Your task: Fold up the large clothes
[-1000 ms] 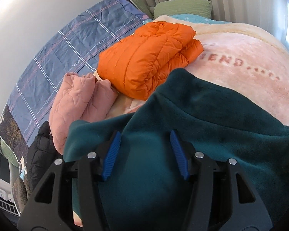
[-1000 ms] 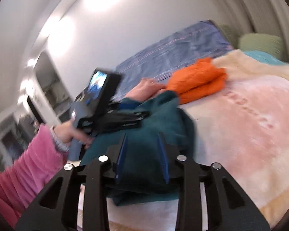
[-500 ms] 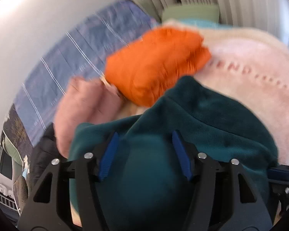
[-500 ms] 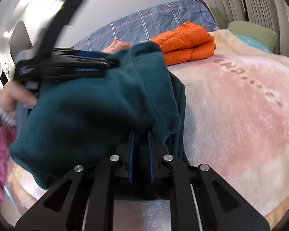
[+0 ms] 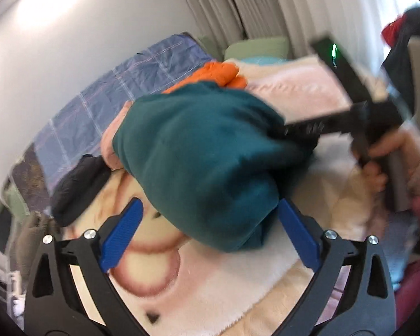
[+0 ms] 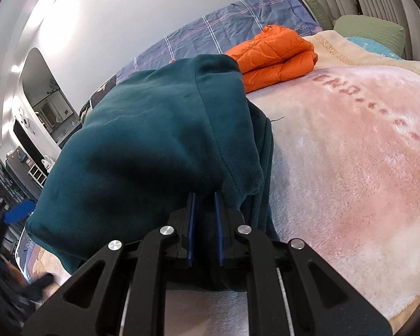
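Garments lying on the bed

Fleece (image 6: 154, 145) is sitting at centre on the blanket (image 6: 350, 168); folded jacket (image 6: 274, 56) is lying behind at 1 o'clock, pillow (image 6: 369, 28) beyond at 2 o'clock.

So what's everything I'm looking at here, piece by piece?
teal fleece garment: one, dark teal, bundled and lifted over the bed's near side
orange puffer jacket: one, orange, folded, far side of the bed
pink garment: one, pale pink, behind the fleece, mostly hidden
black garment: one, black, at the bed's left edge
plush blanket: one, pink and cream, covering the bed
plaid sheet: one, blue checked, along the wall
pillow: one, green, at the head
left hand-held gripper: one, black with blue pads, open, the fleece between its fingers
right hand-held gripper: one, black with blue pads, clamped on the fleece
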`<state>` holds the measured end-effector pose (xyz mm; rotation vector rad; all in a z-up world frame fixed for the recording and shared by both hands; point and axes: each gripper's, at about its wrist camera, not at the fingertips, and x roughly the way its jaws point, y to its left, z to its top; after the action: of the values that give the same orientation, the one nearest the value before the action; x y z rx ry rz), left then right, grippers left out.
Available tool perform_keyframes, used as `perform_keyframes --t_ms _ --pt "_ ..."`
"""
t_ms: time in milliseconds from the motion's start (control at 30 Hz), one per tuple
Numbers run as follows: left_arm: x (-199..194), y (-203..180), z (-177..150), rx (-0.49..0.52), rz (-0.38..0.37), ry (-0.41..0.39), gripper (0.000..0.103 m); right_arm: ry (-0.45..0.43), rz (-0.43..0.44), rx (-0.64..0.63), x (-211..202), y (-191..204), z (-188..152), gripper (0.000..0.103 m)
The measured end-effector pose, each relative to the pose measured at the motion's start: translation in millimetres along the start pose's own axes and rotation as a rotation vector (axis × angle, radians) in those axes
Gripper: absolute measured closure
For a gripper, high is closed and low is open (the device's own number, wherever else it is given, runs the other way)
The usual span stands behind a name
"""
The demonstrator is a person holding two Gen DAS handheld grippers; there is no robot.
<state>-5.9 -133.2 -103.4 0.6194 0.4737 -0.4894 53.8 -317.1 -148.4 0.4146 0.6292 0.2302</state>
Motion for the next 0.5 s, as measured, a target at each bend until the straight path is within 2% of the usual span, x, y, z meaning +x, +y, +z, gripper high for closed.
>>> perform_keyframes --t_ms 100,133,167,233,300,367,400,500 --pt "32 -11 4 -0.020 0.013 0.030 0.003 -0.008 -0.018 -0.018 0 2 -1 0.091" --pt "39 -15 5 -0.024 0.053 0.032 0.002 -0.011 -0.023 -0.025 1 3 0 0.091" --pt "48 -21 6 -0.002 0.129 0.028 0.002 -0.015 -0.034 -0.036 1 4 -1 0.091" --pt "56 -23 6 0.014 0.198 0.029 0.002 -0.022 -0.048 -0.044 2 5 -2 0.092" --pt "57 -5 0 -0.055 0.183 0.060 0.002 -0.031 -0.055 -0.053 2 5 -3 0.095" --pt "57 15 -12 -0.111 0.193 0.097 0.002 -0.036 -0.042 -0.036 3 1 -7 0.102" --pt "58 27 -21 -0.139 0.193 0.125 0.002 -0.032 -0.023 -0.021 4 -1 -8 0.103" --pt "55 33 -29 -0.170 0.155 0.139 0.002 -0.026 -0.009 -0.018 2 -1 -8 0.103"
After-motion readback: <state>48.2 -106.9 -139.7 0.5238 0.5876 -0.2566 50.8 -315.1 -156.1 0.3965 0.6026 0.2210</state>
